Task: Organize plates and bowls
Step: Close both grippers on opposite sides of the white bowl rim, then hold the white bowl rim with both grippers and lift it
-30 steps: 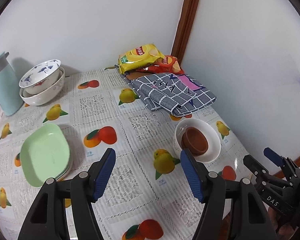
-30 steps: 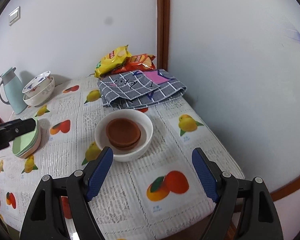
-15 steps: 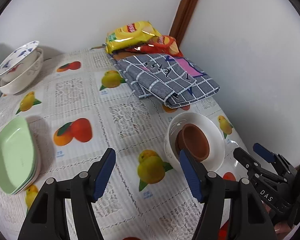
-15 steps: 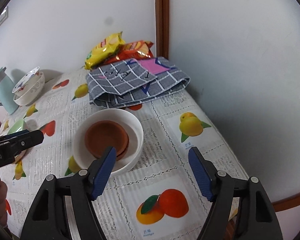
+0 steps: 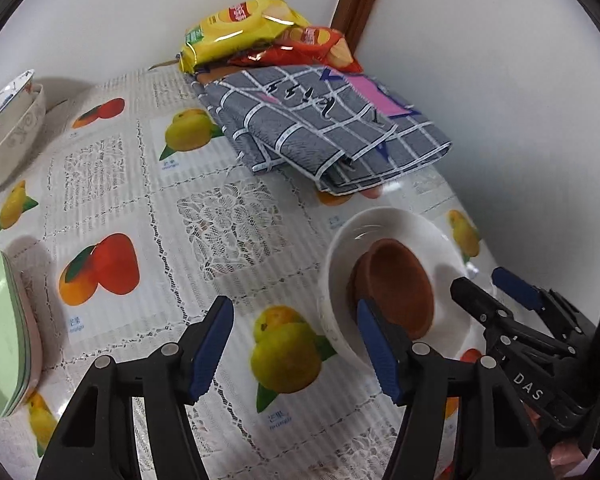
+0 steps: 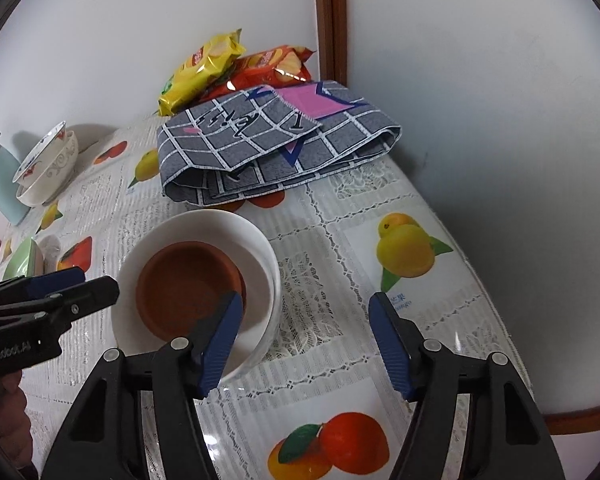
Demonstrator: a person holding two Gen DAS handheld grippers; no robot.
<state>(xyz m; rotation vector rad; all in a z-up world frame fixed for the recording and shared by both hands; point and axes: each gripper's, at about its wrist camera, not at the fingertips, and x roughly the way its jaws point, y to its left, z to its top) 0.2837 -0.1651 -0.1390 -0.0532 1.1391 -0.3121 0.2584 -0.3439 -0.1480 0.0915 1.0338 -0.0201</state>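
Observation:
A white bowl holds brown saucers on the fruit-print tablecloth. My left gripper is open just left of it, its right finger at the near rim; it also shows in the right wrist view. My right gripper is open, its left finger over the bowl's near right rim; it also shows in the left wrist view. Green plates are stacked at the left. Patterned bowls are stacked at the far left.
A folded grey checked cloth lies behind the white bowl, with yellow and red snack bags in the corner. A pale blue jug stands far left. Walls bound the back and right; the table edge runs right.
Both grippers have moved closer to the white bowl. The left one swung right, pushing the green plates and patterned bowls to the frame's left edge.

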